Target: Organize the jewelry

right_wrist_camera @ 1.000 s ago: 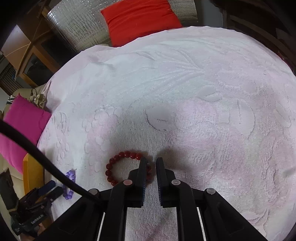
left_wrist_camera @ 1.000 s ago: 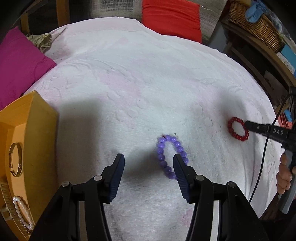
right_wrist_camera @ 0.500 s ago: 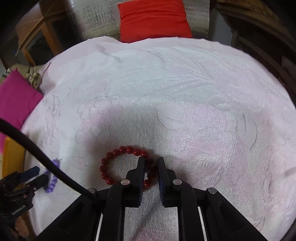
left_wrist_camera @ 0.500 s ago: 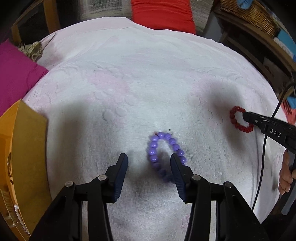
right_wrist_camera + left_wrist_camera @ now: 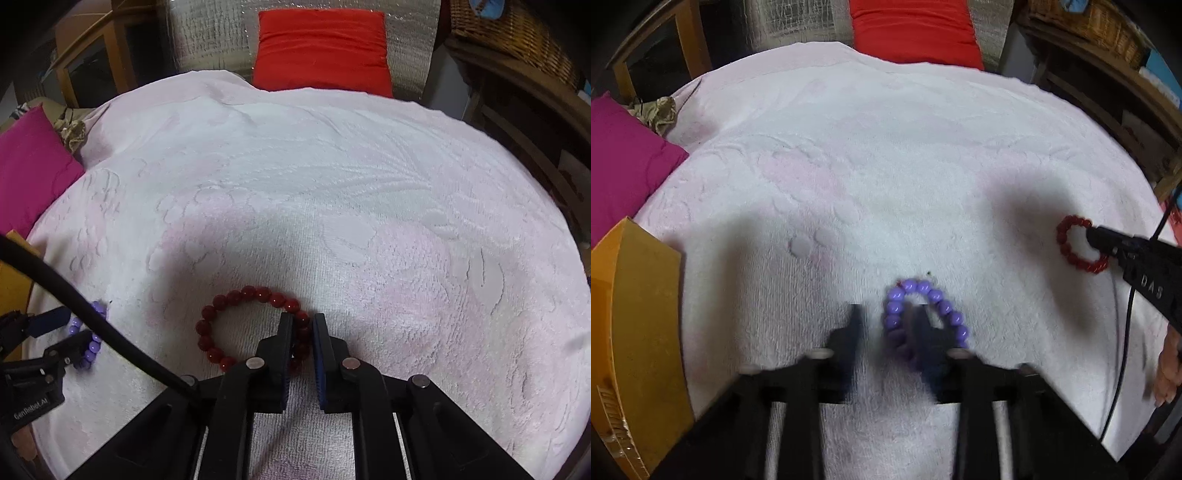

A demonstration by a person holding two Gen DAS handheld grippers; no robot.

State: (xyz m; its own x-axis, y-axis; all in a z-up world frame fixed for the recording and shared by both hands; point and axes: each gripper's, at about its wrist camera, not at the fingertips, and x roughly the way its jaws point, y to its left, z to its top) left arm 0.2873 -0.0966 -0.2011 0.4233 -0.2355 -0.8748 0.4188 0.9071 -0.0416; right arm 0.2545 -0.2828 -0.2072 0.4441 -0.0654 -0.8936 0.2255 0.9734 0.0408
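A purple bead bracelet (image 5: 925, 295) lies on the pale pink towel (image 5: 886, 166). My left gripper (image 5: 888, 321) is low over it, blurred, its jaws closing around the bracelet's left strand; a gap still shows beside the left finger. From the right wrist view the left gripper (image 5: 68, 332) and purple bracelet (image 5: 92, 345) sit at the left edge. A dark red bead bracelet (image 5: 229, 306) lies on the towel with my right gripper (image 5: 303, 323) shut on its right strand. In the left wrist view the red bracelet (image 5: 1067, 240) and right gripper (image 5: 1095, 236) are at the right.
A yellow jewelry box (image 5: 635, 314) stands at the towel's left edge. A magenta cushion (image 5: 624, 162) lies at the left and a red cushion (image 5: 321, 48) at the back. A wicker basket (image 5: 517, 29) and shelves stand at the right. A black cable (image 5: 92, 314) crosses the lower left.
My left gripper's jaws have narrowed from wide apart to close around the purple bracelet's left side. The right gripper has rolled a little and stays shut on the red bracelet.
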